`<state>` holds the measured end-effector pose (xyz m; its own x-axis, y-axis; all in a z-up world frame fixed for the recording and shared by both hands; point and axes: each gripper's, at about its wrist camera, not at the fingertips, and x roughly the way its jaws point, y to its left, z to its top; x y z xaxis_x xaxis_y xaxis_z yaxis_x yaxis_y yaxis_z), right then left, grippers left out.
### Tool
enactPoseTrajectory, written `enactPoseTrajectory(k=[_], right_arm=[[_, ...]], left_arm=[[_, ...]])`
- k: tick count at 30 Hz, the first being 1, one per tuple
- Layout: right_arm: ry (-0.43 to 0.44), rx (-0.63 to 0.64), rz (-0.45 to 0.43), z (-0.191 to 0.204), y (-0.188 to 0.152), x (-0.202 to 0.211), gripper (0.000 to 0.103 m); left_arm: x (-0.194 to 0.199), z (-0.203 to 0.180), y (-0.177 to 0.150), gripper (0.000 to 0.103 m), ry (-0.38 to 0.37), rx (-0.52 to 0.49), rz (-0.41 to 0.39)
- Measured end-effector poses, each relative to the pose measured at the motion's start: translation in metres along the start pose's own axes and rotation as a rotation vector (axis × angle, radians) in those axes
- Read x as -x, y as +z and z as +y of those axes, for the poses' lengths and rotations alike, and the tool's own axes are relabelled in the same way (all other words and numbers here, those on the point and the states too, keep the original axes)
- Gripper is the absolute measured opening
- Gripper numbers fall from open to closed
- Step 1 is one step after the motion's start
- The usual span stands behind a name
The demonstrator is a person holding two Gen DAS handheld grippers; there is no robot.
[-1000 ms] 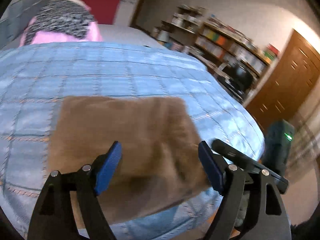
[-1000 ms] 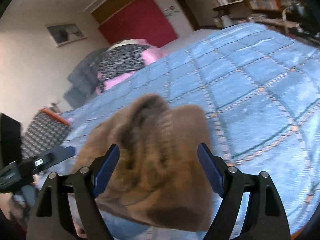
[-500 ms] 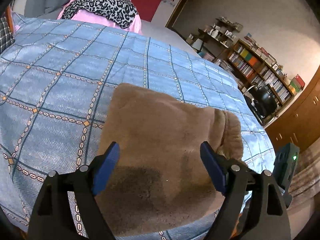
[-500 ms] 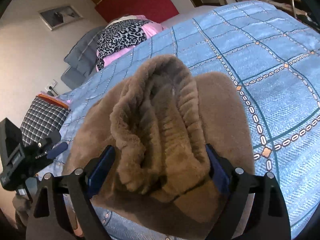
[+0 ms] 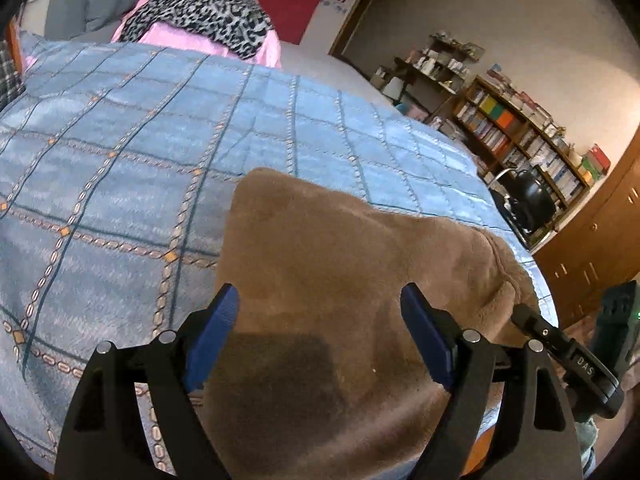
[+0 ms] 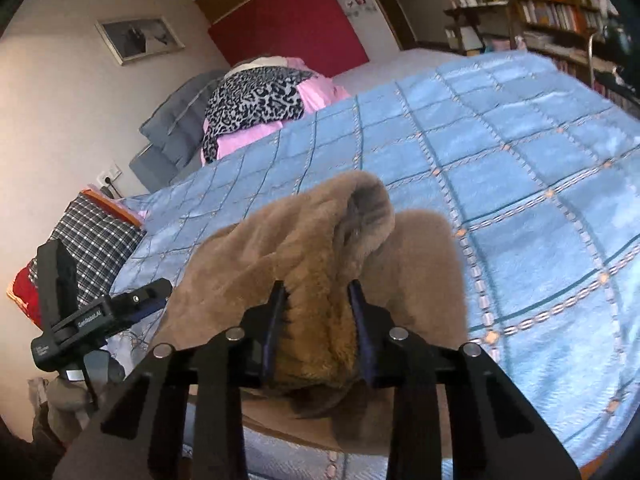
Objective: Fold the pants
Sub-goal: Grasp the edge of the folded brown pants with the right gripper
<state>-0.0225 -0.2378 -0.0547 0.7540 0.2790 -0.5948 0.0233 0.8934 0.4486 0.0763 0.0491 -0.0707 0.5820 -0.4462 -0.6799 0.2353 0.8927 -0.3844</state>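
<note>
Right tongs [image 6: 318,300] have just closed, pinching the brown pants [image 6: 320,240].

I was working in a bedroom of someone's home. A bed [image 5: 168,152] filled most of my view, covered by a blue checked bedspread [image 6: 520,152], with a leopard-print cloth [image 6: 256,100] and pink bedding [image 5: 176,38] heaped at its head beside grey pillows [image 6: 176,124]. A framed picture [image 6: 138,38] hung on the wall, crowded bookshelves [image 5: 532,140] lined the far side, and a wooden wardrobe [image 5: 600,240] stood near a black chair [image 5: 532,196].
</note>
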Motion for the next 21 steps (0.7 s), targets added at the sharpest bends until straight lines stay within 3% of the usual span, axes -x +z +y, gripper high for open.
enactPoseTrajectory(k=[5, 10, 14, 17, 21], right_arm=[[-0.037, -0.072, 0.011, -0.025, -0.010, 0.015, 0.031], [-0.085, -0.139, 0.069, -0.056, -0.042, -0.005, 0.032], [-0.088, -0.136, 0.062, -0.057, -0.044, -0.007, 0.033], [-0.121, -0.073, 0.048, -0.046, -0.039, 0.000, 0.041], [-0.195, 0.056, -0.056, -0.018, -0.027, 0.022, 0.057]], left_arm=[[-0.015, -0.023, -0.010, 0.085, -0.033, -0.067, 0.044], [-0.037, -0.039, -0.030, 0.091, -0.007, -0.188, 0.078], [-0.038, -0.046, -0.038, 0.093, 0.030, -0.257, 0.068], [-0.031, -0.043, -0.037, 0.093, 0.019, -0.223, 0.075], [-0.014, -0.038, -0.038, 0.093, 0.015, -0.192, 0.067]])
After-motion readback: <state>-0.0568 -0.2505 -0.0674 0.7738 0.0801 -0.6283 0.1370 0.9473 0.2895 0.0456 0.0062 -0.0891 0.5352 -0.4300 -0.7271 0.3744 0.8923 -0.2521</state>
